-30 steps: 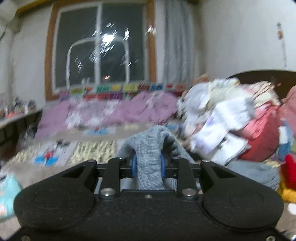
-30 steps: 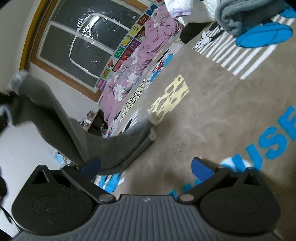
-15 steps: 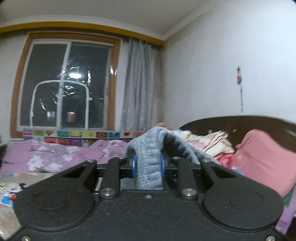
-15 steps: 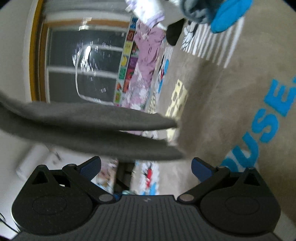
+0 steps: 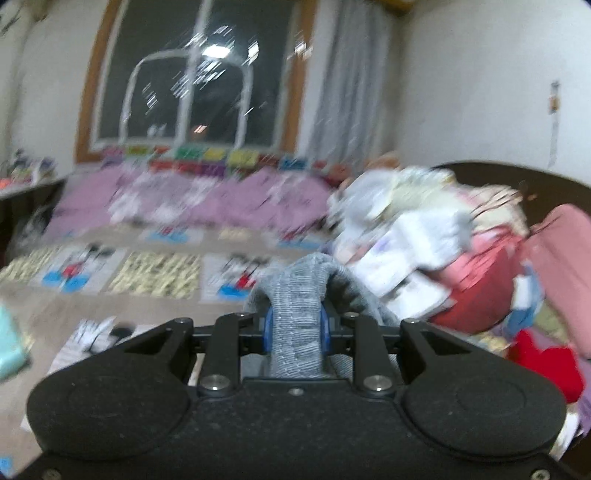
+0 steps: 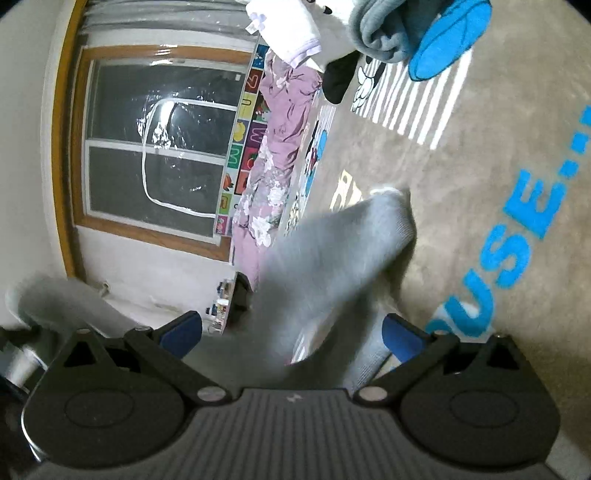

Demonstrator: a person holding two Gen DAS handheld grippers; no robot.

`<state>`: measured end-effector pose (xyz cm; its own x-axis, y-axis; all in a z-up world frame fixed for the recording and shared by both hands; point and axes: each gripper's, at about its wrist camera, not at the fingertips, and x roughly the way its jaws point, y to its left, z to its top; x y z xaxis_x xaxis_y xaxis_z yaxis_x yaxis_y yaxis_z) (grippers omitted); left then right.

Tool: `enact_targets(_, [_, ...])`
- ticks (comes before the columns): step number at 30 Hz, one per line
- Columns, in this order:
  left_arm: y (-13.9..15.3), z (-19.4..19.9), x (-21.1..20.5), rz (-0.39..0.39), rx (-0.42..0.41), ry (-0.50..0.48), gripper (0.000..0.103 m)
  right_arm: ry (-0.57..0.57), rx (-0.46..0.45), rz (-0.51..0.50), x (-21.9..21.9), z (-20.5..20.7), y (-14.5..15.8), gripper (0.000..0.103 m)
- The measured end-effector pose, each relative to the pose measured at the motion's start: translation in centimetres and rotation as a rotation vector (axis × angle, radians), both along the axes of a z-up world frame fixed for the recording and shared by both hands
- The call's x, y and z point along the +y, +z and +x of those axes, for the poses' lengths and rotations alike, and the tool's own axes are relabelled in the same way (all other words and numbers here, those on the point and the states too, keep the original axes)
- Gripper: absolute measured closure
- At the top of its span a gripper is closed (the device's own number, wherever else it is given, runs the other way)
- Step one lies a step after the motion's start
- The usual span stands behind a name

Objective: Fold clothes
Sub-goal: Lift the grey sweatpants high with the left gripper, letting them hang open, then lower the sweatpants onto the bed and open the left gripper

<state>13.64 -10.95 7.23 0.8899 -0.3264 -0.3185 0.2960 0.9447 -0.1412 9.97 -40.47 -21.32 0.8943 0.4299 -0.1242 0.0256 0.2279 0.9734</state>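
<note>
The left gripper (image 5: 295, 325) is clamped tight on a bunched fold of a grey knitted garment (image 5: 299, 295), the cloth humped up between its blue pads; the right gripper (image 6: 291, 332) stands wide apart with nothing pinched, though a blurred length of the same grey garment (image 6: 332, 258) hangs across the gap between its fingers, with one end reaching out over the tan bedspread (image 6: 480, 184); whether that end touches the spread I cannot tell.

The risks, as I judge them: the cloth looks blurred as if swinging, so the right gripper may well close on air, or on a double layer instead of a single edge, and the fold would then come out crooked; the left hold is on a thick wad, not a clean hem, so a hard tug could let it slide through the pads; the hanging end could also drag and twist on the spread as it is laid down.

Around it: a tall heap of unfolded clothes (image 5: 424, 251) sits near on the right in the left view, with a red garment (image 5: 543, 354) beside it, so little room is left on that side; a purple flowered quilt (image 6: 277, 129) lies along the window (image 6: 155, 147); a grey-and-blue bundle (image 6: 406, 33) rests at the far end of the spread.
</note>
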Motion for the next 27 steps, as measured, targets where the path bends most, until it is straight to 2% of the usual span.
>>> enact_targets(8, [-6.4, 1.1, 8.9, -0.101, 0.18, 0.2, 0.081, 0.029, 0.005, -0.126, 0.9, 0.6, 0.7, 0.0])
enact_targets(21, [-14.3, 1.4, 21.4, -0.265, 0.364, 0.46, 0.081, 0.09, 0.015, -0.418, 4.5, 0.5, 1.8, 0.0])
enact_targets(27, [-17.6, 1.5, 24.6, -0.334, 0.441, 0.529, 0.081, 0.094, 0.002, -0.517, 5.7, 0.3, 1.8, 0.0])
